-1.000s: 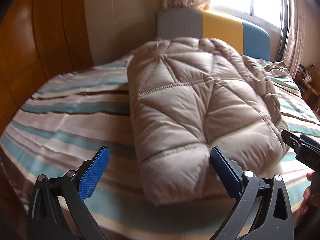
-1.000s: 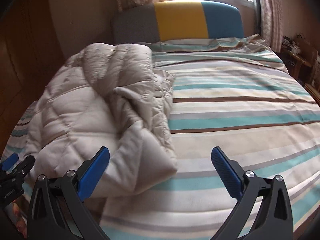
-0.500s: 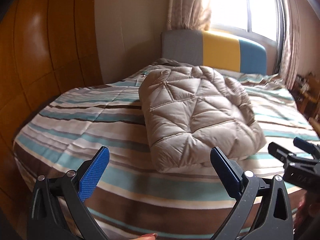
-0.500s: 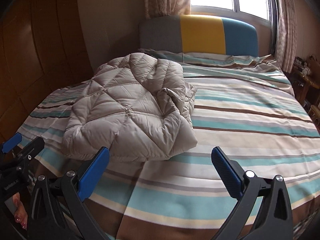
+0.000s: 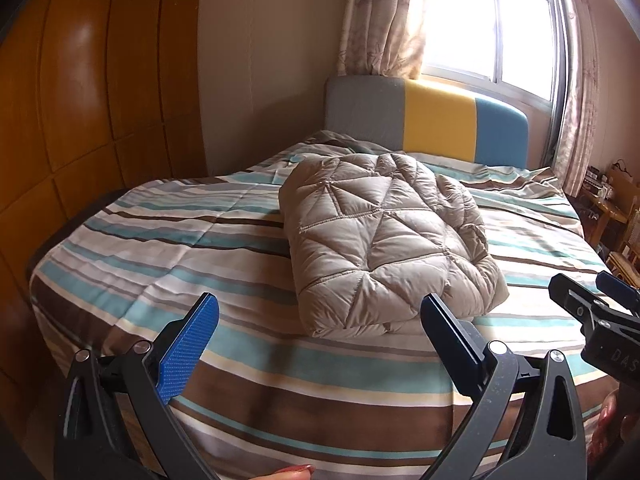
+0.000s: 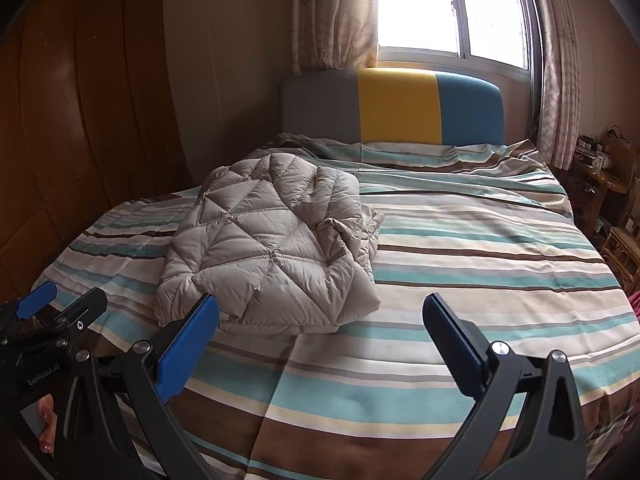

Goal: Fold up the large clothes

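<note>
A beige quilted puffer jacket (image 5: 384, 240) lies folded into a compact bundle on the striped bed (image 5: 160, 248); it also shows in the right wrist view (image 6: 272, 248). My left gripper (image 5: 318, 316) is open and empty, held back from the bed's foot, well short of the jacket. My right gripper (image 6: 320, 320) is open and empty, also back from the bed. Each gripper shows at the edge of the other's view: the right one (image 5: 592, 308) and the left one (image 6: 56, 304).
The bed has a grey, yellow and blue headboard (image 6: 396, 108) under a curtained window (image 6: 448, 12). Wooden wardrobe panels (image 5: 80, 100) stand on the left. Wooden furniture (image 6: 604, 188) crowds the right side of the bed.
Both grippers have drawn back and up from the jacket toward the foot of the bed. The folded jacket has stayed in place and now looks smaller and farther away.
</note>
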Tool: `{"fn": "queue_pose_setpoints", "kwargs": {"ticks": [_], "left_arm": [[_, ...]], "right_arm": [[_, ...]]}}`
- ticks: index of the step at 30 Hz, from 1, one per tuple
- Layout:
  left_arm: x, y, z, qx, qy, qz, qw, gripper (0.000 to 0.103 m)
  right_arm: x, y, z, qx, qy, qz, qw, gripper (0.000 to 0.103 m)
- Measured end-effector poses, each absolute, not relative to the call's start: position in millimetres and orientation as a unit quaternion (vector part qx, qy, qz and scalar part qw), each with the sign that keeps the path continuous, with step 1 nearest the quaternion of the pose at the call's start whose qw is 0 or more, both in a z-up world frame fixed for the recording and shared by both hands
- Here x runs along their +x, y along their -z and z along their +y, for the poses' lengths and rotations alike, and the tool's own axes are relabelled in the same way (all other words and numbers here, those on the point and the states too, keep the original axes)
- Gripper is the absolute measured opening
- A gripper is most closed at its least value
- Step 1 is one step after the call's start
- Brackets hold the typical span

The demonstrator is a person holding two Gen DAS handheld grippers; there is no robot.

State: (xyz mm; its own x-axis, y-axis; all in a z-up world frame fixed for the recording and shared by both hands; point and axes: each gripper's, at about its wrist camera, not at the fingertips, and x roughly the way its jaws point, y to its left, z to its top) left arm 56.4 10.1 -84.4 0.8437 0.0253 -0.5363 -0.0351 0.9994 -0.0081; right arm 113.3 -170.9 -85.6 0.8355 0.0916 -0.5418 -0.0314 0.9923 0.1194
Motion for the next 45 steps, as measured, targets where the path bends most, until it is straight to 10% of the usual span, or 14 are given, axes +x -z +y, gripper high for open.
{"fn": "queue_pose_setpoints", "kwargs": {"ticks": [45], "left_arm": [[55.2,87.7,9.3,-0.025,-0.023,0.291,0.956,0.100]], "right_arm": [[113.4,91.6,-169.9,0.055,-0.037,0.294,0.954,0.101]]}}
